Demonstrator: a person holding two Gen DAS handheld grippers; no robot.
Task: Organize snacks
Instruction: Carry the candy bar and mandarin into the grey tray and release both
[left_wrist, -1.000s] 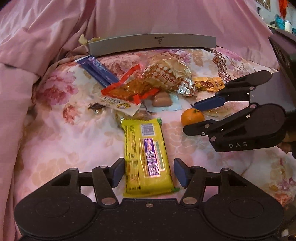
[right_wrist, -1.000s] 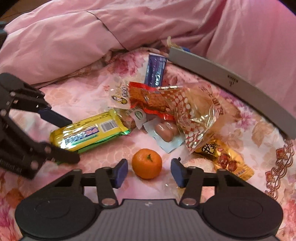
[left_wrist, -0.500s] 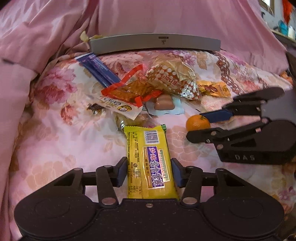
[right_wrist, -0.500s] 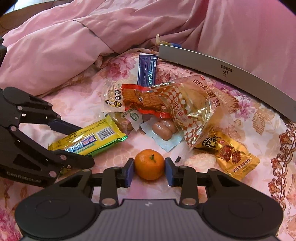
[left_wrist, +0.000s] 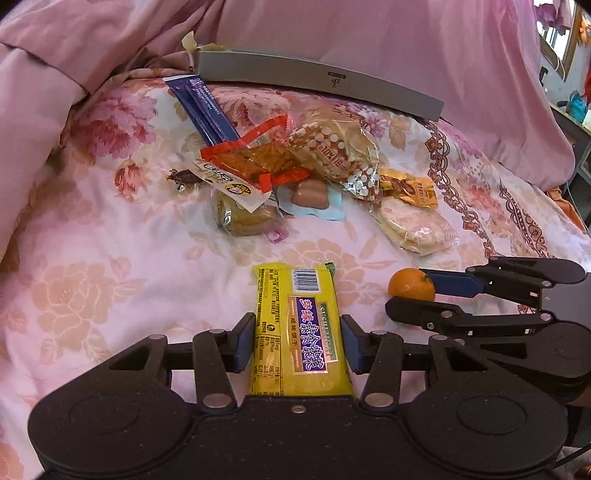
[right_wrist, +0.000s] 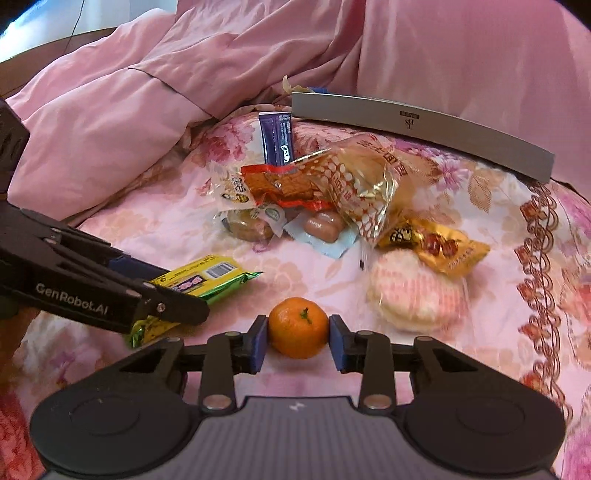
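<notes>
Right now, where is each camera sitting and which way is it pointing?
Left wrist: rides the left gripper, looking along its fingers over the flowered bed toward the snack pile and grey box; the yellow pack sits gripped, and the right gripper shows at right.
Right wrist: rides the right gripper, facing the same pile; the orange sits gripped, and the left gripper shows at left.
Shared: pile, box, yellow pack, orange, pink quilt.

Left tool (left_wrist: 297, 341) and right tool (right_wrist: 297, 341) both clamped, side by side
</notes>
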